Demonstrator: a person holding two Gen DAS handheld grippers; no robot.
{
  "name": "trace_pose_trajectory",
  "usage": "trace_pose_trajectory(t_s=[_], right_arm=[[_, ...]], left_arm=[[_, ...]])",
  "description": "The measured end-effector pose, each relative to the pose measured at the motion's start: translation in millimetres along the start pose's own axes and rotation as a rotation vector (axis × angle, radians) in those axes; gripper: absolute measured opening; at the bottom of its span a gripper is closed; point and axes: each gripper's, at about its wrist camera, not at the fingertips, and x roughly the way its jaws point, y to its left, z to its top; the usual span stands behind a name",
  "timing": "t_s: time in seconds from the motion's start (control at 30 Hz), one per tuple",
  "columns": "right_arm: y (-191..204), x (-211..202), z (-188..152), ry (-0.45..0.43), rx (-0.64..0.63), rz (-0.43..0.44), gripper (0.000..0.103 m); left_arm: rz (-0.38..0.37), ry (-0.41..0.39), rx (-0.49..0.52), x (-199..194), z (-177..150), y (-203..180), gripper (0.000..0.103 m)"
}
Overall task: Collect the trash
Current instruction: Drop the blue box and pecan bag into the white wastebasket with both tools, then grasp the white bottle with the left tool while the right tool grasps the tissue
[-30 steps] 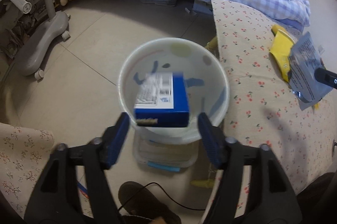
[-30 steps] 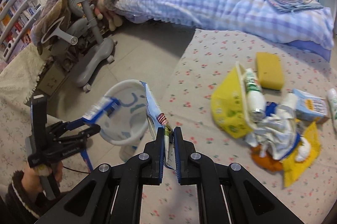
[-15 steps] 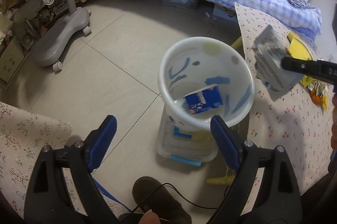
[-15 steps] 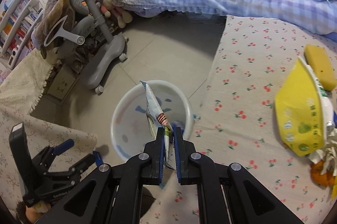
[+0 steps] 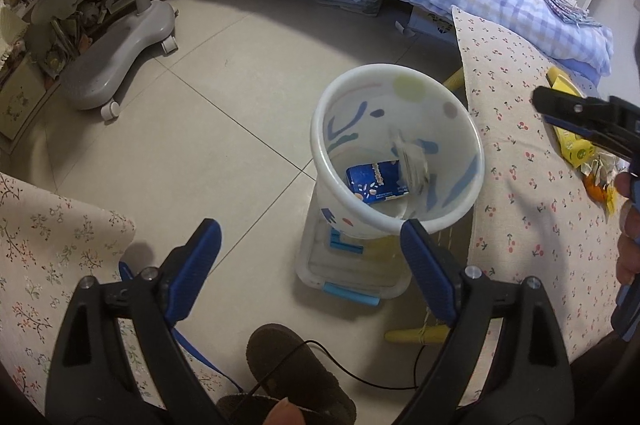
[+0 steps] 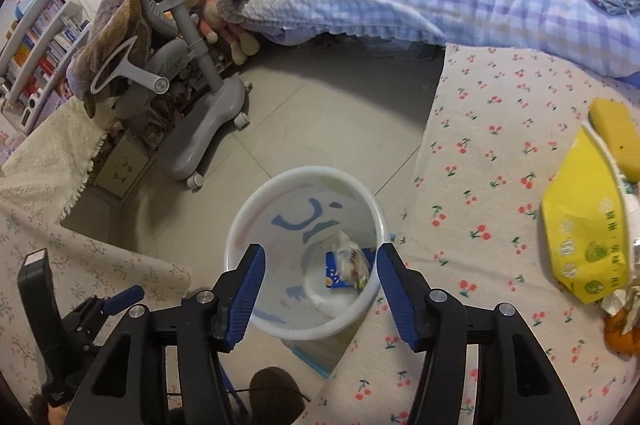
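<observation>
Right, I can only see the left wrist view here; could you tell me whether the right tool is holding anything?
Observer: No. The right tool is open with nothing between its fingers, poised over the white bin.
Operator: Thank you. What lies on the cherry cloth beyond the yellow pack?
Observer: A yellow sponge lies just behind the yellow pack.
Operator: And is there anything past the grey chair?
Observer: A white bookshelf full of books stands against the wall behind the grey chair.
</observation>
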Motion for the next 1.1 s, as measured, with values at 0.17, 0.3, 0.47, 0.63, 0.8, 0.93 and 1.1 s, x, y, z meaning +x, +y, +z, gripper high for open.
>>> trace_pose_trajectory(t_s=[0.17, 0.3, 0.47, 0.63, 0.8, 0.93, 1.1], right_arm=[[-4.1, -30.3, -2.7, -0.035, -0.04, -0.078, 0.067], [-22.6, -59.2, -7.3, -0.05, -0.019, -0.111, 0.072], [-61.3, -98.0, -16.5, -0.055, 0.031, -0.192, 0.076], [-109.5, -138.1, -27.8, -0.053, 0.086, -0.291, 0.081], [-152.9, -162.0, -38.0, -0.029, 0.14, -0.373, 0.085], [-187.1, -168.7, -44.4, 0.006, 0.196, -0.424, 0.085], [-232.2, -168.1, -53.7, 0.043, 0.287, -0.495, 0.085]], left_arm=[[-0.003, 0.005, 0.006, -2.5, 0.6, -8.5, 0.091], [-0.013, 0.021, 0.006, -3.4, 2.3, -21.0, 0.091], [-0.023, 0.03, 0.035, -4.9, 4.2, -46.5, 0.091], [-0.038, 0.041, 0.079, -4.3, 4.8, -72.2, 0.091], [-0.053, 0.051, 0.12, -2.0, 7.6, -100.4, 0.091], [-0.069, 0.057, 0.125, -1.0, 11.2, -120.2, 0.091], [-0.09, 0.065, 0.121, 3.2, 14.9, -143.1, 0.091]])
